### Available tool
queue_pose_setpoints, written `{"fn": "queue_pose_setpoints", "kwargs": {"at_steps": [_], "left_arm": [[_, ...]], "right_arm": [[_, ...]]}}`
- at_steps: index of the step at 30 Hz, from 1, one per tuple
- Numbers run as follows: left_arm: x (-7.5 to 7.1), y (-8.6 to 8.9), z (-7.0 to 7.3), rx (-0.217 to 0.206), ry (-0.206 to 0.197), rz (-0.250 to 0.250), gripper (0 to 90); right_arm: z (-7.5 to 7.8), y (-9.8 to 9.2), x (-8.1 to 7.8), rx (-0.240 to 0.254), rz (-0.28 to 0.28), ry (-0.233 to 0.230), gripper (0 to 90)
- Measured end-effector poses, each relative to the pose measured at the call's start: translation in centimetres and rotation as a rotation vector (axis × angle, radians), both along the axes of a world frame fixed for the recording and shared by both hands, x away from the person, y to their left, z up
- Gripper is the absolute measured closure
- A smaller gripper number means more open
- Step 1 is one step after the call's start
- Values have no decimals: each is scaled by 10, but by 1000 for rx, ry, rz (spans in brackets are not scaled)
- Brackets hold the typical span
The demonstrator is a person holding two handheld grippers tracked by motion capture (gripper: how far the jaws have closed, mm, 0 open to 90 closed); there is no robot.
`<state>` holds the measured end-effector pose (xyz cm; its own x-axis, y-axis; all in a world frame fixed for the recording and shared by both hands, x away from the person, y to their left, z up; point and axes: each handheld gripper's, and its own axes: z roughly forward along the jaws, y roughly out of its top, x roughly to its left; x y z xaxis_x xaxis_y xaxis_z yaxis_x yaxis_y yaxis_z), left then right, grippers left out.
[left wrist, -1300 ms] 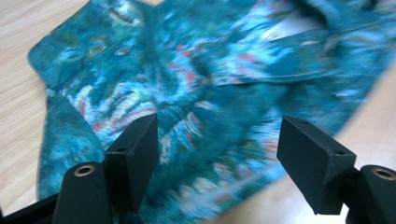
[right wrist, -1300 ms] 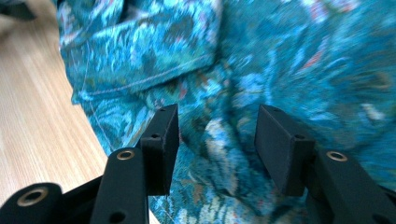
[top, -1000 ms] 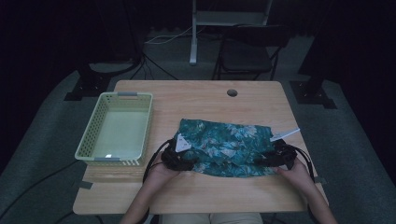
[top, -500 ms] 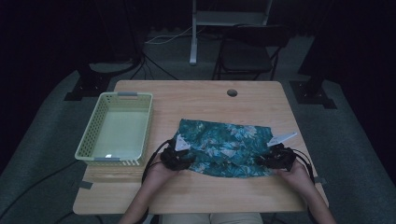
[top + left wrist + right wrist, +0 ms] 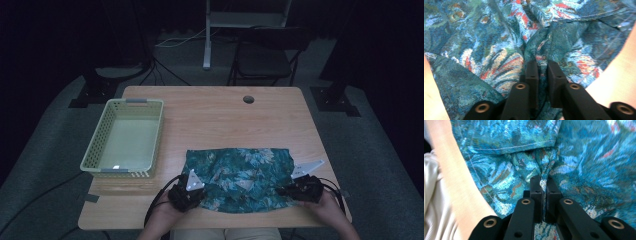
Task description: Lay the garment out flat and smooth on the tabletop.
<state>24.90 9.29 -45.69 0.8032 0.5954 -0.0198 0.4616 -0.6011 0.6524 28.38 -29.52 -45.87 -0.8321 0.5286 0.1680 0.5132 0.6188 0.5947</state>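
The teal floral cloth point(image 5: 239, 179) lies spread on the near half of the wooden table point(image 5: 210, 115), its long axis running from one gripper across to the other, parallel to the table's near edge; its far hem is fairly straight while the near hem curves and sags toward the person; the left gripper point(image 5: 186, 194) sits at the cloth's near left corner and the right gripper point(image 5: 300, 189) at its near right corner, so the cloth stretches between the two and reaches away from both toward the middle of the table; in the left gripper view the jaws have just been closing and stand narrow with a raised ridge of the patterned fabric point(image 5: 534, 47) pinched between their tips, the cloth spreading ahead and to both sides of them; in the right gripper view the jaws have likewise just been closing and are nearly together on a gathered fold of fabric point(image 5: 546, 170), a stitched hem crossing just beyond them and bare table wood lying at that view's left; beside the right gripper the cloth's edge comes near the table's right edge; beyond the left gripper, on its outer side, a pale green basket point(image 5: 100, 150) stands apart from the cloth, with a strip of bare wood between them; past the cloth's far hem the tabletop is open wood up to a small round hole point(image 5: 248, 99) near the far edge.
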Motion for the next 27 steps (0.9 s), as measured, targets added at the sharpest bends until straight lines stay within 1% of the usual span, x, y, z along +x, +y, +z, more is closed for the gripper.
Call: {"fn": "queue_pose_setpoints", "kwargs": {"at_steps": [1, 2, 4, 6, 8, 9, 10, 11, 12, 13, 14, 15, 16, 17, 18, 19, 20, 21, 23, 24, 25, 26, 27], "left_arm": [[-4, 1, 4, -11, -5, -3, 846], [-8, 2, 8, -31, -14, -6, 864], [-13, 3, 18, -65, -27, -7, 872], [-17, 3, 27, -85, -29, -29, 880], [-21, 1, 33, -98, -25, -48, 881], [-23, -1, 35, -96, -19, -67, 880], [-24, -3, 35, -92, -12, -90, 876], [-26, -4, 34, -92, -19, -100, 867], [-25, -5, 32, -88, -15, -102, 833], [-23, -6, 29, -82, -4, -104, 809], [-19, -5, 26, -86, 4, -97, 809], [-15, -5, 23, -102, 23, -91, 798], [-11, -5, 20, -108, 44, -94, 777], [-8, -5, 16, -112, 58, -100, 801], [-5, -6, 12, -116, 89, -115, 836], [-2, -7, 9, -106, 99, -120, 886], [0, -9, 7, -91, 111, -124, 890], [1, -10, 6, -85, 129, -145, 891], [6, -11, 8, -83, 142, -172, 891], [11, -10, 12, -69, 118, -169, 891], [21, -8, 19, -83, 102, -147, 890], [35, -5, 30, -107, 42, -98, 889], [53, 0, 46, -148, -69, 8, 884]], "right_arm": [[3, -2, -6, 8, 3, -10, 875], [7, -4, -11, 23, -1, -19, 875], [20, -10, -19, 69, -13, -52, 875], [35, -16, -24, 113, -32, -93, 875], [48, -21, -29, 153, -51, -133, 875], [53, -24, -30, 166, -65, -152, 875], [57, -25, -32, 182, -70, -159, 875], [59, -27, -32, 200, -72, -158, 875], [60, -27, -32, 204, -77, -160, 875], [59, -26, -30, 197, -81, -151, 875], [57, -25, -28, 183, -79, -149, 875], [54, -24, -25, 177, -90, -147, 876], [51, -23, -22, 187, -97, -132, 876], [48, -22, -19, 189, -97, -123, 877], [46, -21, -16, 183, -106, -129, 877], [43, -20, -13, 182, -110, -117, 877], [41, -19, -11, 183, -109, -107, 878], [39, -18, -9, 179, -105, -98, 879], [36, -14, -3, 174, -50, -51, 880], [35, -11, 3, 145, -31, -38, 881], [36, -7, 11, 114, -27, -30, 881], [40, -4, 24, 98, -28, -23, 882], [49, -3, 39, 70, -60, -65, 881]]}}
